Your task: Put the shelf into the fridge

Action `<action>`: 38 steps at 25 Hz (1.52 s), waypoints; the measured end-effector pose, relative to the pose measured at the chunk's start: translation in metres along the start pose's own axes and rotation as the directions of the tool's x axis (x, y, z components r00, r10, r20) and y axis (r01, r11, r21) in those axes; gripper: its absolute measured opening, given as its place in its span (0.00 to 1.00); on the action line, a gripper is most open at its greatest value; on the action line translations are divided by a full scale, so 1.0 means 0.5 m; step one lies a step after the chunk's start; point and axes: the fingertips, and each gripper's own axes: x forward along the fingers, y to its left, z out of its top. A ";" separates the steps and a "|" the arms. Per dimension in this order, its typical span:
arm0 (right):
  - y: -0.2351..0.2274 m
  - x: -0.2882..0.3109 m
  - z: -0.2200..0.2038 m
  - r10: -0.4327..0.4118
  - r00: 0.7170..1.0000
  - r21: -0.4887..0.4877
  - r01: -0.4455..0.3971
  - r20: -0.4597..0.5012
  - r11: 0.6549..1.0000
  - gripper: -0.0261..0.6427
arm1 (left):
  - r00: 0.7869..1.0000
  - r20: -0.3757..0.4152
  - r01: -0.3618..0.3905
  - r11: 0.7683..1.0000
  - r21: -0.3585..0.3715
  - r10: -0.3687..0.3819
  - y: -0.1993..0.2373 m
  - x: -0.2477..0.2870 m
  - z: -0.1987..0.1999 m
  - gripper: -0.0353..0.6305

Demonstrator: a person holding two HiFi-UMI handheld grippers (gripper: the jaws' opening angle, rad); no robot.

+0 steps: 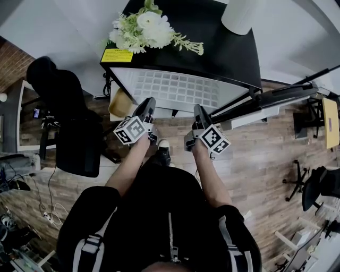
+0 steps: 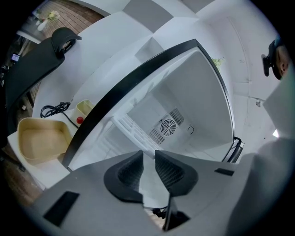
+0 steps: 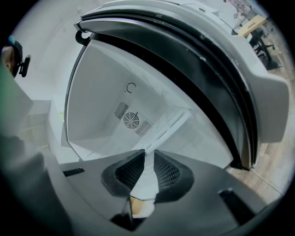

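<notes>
Both tongs are clamped on the shelf (image 1: 175, 87). Your left tongs (image 1: 149, 102) hold its near edge left of centre and your right tongs (image 1: 199, 109) hold it right of centre. In each gripper view the thin white plate runs straight through between the ribbed pads, with the pads pressed on it.

Shelf position: it's a white grid panel lying roughly level and sticking out of the open front of the fridge (image 1: 212, 37) towards you. The far edge is hidden under the black fridge top, so you can't read from above how deep it is seated.

Fridge interior: white walls, with a round fan grille (image 2: 168, 126) on the back wall, far beyond the tongs. Both tongs point into the cavity.

The door (image 3: 262, 92) is swung open to the right. Its black gasket is visible in the right gripper view.

On top of the fridge:
- a bunch of white flowers (image 1: 146, 29) at the far left
- a yellow label (image 1: 117, 55) at the near-left corner
- a white cylinder (image 1: 241, 16) at the far right

Left of the fridge there's a beige tub (image 2: 44, 138), with a black cable (image 2: 55, 109) just beyond it. A black chair (image 1: 69, 122) stands further left on the wooden floor (image 1: 265, 154).
</notes>
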 end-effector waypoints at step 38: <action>0.019 0.016 0.019 -0.017 1.000 -0.170 0.014 -0.013 0.985 0.05 | 0.999 -0.028 0.025 0.992 0.121 -0.021 -0.007 0.025 0.032 0.19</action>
